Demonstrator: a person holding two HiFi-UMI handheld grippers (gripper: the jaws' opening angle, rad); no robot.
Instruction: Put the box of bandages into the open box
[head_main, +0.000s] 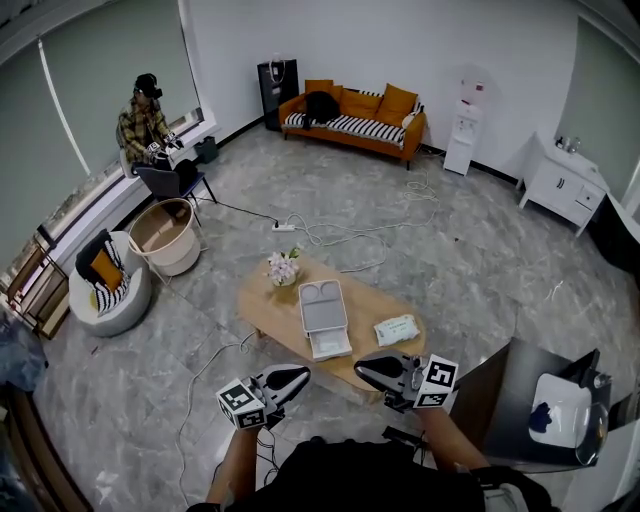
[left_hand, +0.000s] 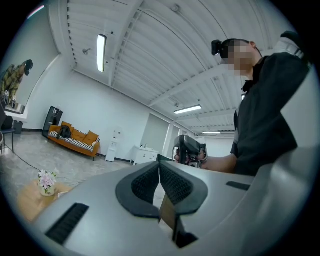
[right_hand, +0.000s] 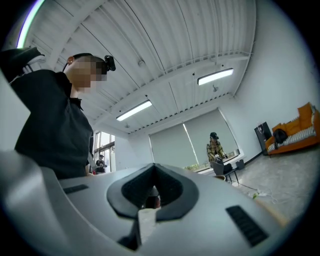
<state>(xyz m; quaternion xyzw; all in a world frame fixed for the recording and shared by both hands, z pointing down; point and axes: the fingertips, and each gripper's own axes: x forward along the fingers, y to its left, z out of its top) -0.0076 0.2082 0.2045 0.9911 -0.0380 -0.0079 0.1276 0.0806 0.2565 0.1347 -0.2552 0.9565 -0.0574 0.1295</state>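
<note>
In the head view a white open box (head_main: 324, 314) lies in the middle of the oval wooden table (head_main: 265, 305), lid folded back. To its right lies the flat white and green box of bandages (head_main: 397, 329). Both grippers hover near the person's body, above the table's near edge, with their tips turned toward each other. The left gripper (head_main: 300, 375) (left_hand: 159, 165) has its jaws together and holds nothing. The right gripper (head_main: 363, 368) (right_hand: 153, 168) is shut and empty as well. It also shows in the left gripper view as the right gripper (left_hand: 189, 149) in a hand.
A small vase of flowers (head_main: 283, 268) (left_hand: 46, 181) stands at the table's far left end. Cables (head_main: 330, 232) run over the floor behind. A dark side table with a white dish (head_main: 560, 408) stands at the right. Another person (head_main: 146, 122) sits far left, and an orange sofa (head_main: 352, 108) stands at the back.
</note>
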